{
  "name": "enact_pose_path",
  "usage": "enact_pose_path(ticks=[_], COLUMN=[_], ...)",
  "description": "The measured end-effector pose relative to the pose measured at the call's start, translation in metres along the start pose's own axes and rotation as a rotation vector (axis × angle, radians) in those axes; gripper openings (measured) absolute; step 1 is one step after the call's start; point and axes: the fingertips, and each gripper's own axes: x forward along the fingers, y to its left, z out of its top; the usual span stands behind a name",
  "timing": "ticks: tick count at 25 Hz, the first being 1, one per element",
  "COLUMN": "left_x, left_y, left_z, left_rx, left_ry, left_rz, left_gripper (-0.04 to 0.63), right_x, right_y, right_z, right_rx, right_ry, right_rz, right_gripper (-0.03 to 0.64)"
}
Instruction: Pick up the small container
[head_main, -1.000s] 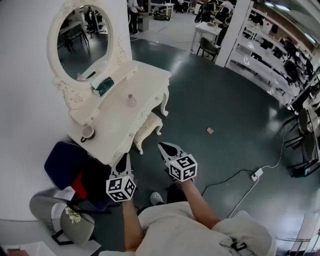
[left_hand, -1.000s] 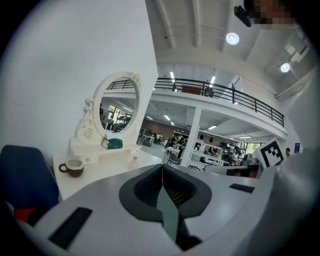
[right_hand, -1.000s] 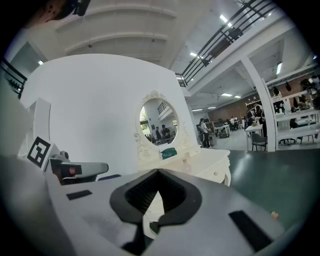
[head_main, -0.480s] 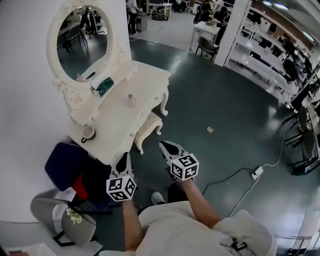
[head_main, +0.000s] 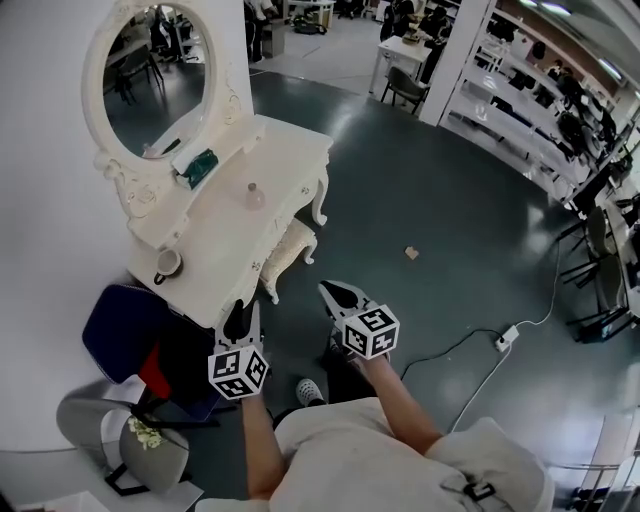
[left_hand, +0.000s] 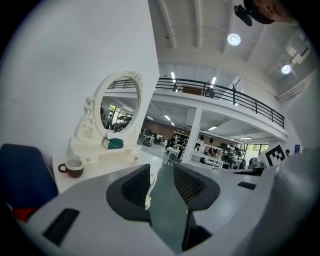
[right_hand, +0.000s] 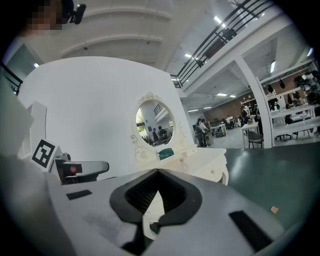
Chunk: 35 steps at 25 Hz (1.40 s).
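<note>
Hovering short of the white dressing table (head_main: 215, 250) in the head view, the left gripper (head_main: 238, 318) and the right gripper (head_main: 336, 294) both point toward it; the small container (head_main: 256, 196), a pale pinkish pot, stands mid-tabletop, well apart from both, with a cup (head_main: 167, 263) nearer the left gripper. In the left gripper view the jaws have just been opening and stand apart with nothing between them, probably readying for the grasp; the pot shows tiny beyond them. In the right gripper view the jaws meet at their tips, empty; the reach remains to be made.
</note>
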Motion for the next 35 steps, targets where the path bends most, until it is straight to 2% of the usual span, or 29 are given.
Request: enact_pose_path(ticks=[4, 15, 35], left_x=[0.008, 0.051, 0.188], left_y=[-0.002, 0.004, 0.061], left_z=[0.000, 0.011, 0.071], left_rx=[0.004, 0.031, 0.050], left_ry=[0.003, 0.004, 0.015], left_rz=[-0.006, -0.017, 0.065], left_gripper=[0.190, 0.198, 0.210], right_x=[0.002, 0.038, 0.177], right_y=[-0.005, -0.026, -0.098], right_z=[-0.001, 0.009, 0.069], right_rx=[0.000, 0.001, 0.023], right_ry=[0.003, -0.004, 0.004], right_rz=[0.000, 0.022, 0.091], right_gripper=[0.017, 0.017, 0.017])
